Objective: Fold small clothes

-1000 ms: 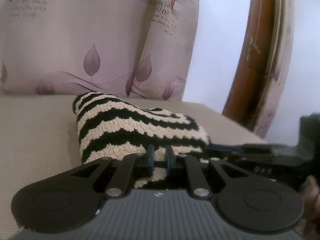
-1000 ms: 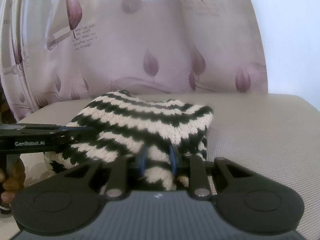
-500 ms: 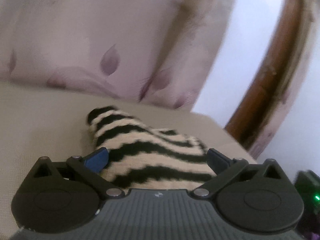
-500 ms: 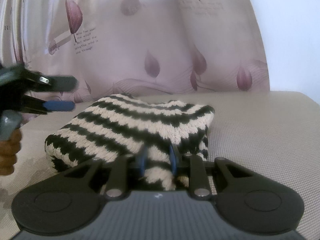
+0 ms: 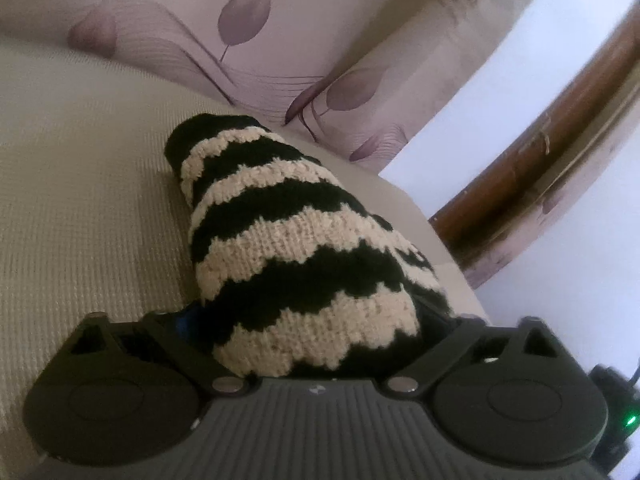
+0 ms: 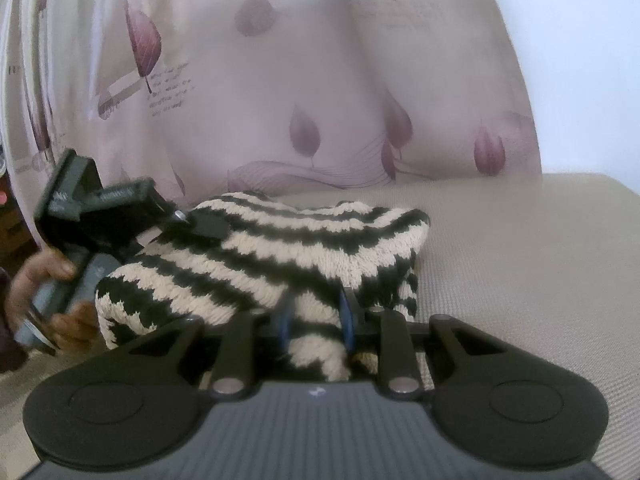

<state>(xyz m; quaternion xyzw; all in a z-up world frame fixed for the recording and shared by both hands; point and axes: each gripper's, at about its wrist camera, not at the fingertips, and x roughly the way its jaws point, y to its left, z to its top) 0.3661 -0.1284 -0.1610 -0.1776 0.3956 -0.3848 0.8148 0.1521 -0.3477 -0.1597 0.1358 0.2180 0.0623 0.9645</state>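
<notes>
A black-and-cream striped knitted garment (image 5: 304, 248) lies folded into a thick bundle on a beige woven surface (image 5: 80, 200). In the left wrist view its near end fills the space between the wide-set fingers of my left gripper (image 5: 310, 316), whose jaws are closing around it. I cannot see the pads pressing into it. In the right wrist view my right gripper (image 6: 314, 320) is shut on a fold at the front edge of the garment (image 6: 304, 240). The left gripper (image 6: 120, 216) shows there at the bundle's left end, held by a hand (image 6: 40, 280).
A pale curtain (image 6: 280, 80) with purple leaf prints hangs right behind the surface. A brown wooden frame (image 5: 540, 140) stands at the right of the left wrist view. A dark device with a green light (image 5: 628, 420) sits at the lower right. The beige surface (image 6: 520, 260) stretches to the right.
My left gripper let go of the garment's edge, opened wide, rolled and swung round to the bundle's end, which now sits between its jaws. The right gripper kept its grip and place.
</notes>
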